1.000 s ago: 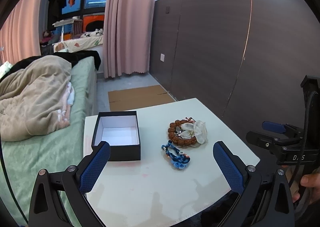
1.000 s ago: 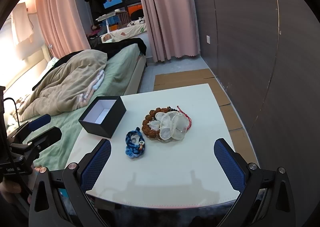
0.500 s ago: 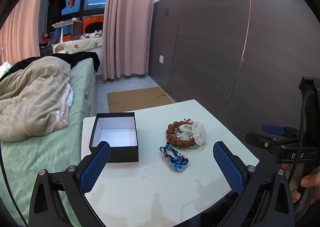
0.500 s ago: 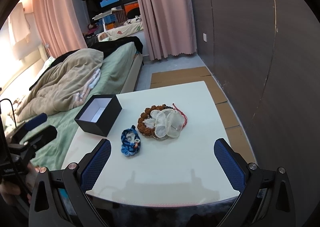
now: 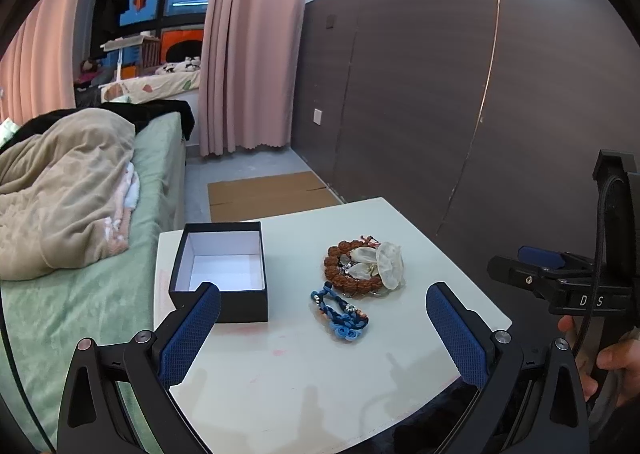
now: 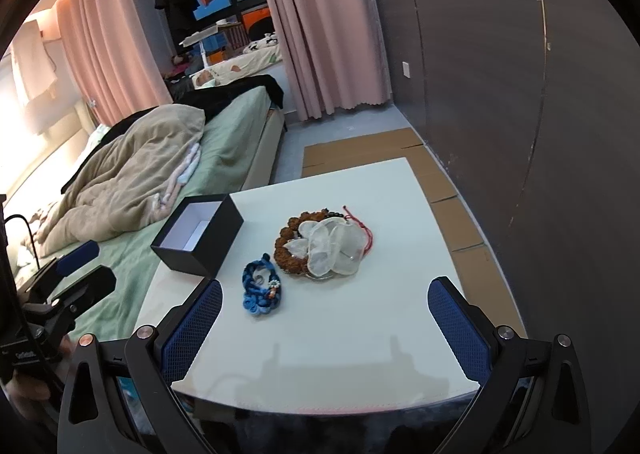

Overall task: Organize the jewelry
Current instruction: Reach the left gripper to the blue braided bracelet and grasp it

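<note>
While both claws stand wide open and hold nothing, I hover them over the near edge of the tabletop [image 5: 280, 374].
My left claw [image 5: 322, 334] and right claw [image 6: 324, 334] face the black box [image 5: 220, 274], open on the left; the blue bracelet [image 5: 340, 314] lies beside it, the brown bead bracelet [image 5: 348, 266] just behind.

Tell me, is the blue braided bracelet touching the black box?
Apart. The right wrist view shows bare white table between the blue braided bracelet and the black box; the left wrist view shows the same gap.
</note>
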### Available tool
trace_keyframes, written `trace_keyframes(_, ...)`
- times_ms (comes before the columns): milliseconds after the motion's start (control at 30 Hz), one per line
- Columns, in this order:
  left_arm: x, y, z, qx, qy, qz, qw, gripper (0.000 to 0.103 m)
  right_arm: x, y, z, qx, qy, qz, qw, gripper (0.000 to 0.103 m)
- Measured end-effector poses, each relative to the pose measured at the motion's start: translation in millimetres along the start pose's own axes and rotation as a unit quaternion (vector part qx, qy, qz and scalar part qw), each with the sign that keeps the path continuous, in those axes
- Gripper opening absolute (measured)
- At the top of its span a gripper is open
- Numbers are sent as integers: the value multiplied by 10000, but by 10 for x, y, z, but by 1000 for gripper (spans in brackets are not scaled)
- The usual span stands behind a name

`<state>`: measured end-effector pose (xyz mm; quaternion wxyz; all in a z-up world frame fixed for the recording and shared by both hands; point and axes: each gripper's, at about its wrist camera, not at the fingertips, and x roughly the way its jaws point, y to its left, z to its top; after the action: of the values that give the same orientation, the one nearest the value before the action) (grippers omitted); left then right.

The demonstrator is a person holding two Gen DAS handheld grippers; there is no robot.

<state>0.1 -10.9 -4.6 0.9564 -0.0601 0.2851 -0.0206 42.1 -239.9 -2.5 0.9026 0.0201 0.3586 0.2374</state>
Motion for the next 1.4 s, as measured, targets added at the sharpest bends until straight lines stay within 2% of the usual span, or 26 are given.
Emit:
trace_keyframes(200, 135, 21, 34, -64, 105, -89, 9999, 102, 26, -139, 49, 270, 10, 92, 9996, 103)
trace_keyframes(500, 530, -14, 67, -36, 440, -129, 9989, 101, 188, -361, 181, 636, 76, -116, 9979, 103)
trace_keyframes(700, 870, -96, -19, 61, 1052, -273, 9941, 85, 323, -503, 226, 884, 253, -98, 9957, 103)
trace_keyframes(767, 964, -127, -56, 120, 1227, -253, 9920, 84, 347, -547, 237, 934, 275, -104, 9952, 103)
trace_keyframes(933, 1196, -114, -140, 107, 1675, -147, 9857, 69, 441, -636, 261, 989, 415, -154, 9941, 103)
trace_keyframes(1033, 1292, -57, -151, -30, 1754, -83, 9845, 61, 513, -703, 265, 1074, 528, -121, 9927, 103)
trace_keyframes(1200, 1449, -59, -169, -103, 1845, -62, 9828, 60, 614, -809, 268, 1325, 607, 44, 9893, 102)
trace_keyframes(1300, 1571, -78, -193, -80, 2018, -23, 9794, 46, 719, -784, 280, 1337, 710, 120, 9884, 92)
trace_keyframes(1367, 1631, -77, -218, -55, 2111, 99, 9774, 31, 804, -769, 282, 1422, 787, 253, 9864, 85)
trace_keyframes(1400, 1652, -73, -220, -63, 2149, 130, 9765, 15, 846, -749, 282, 1455, 825, 316, 9854, 85)
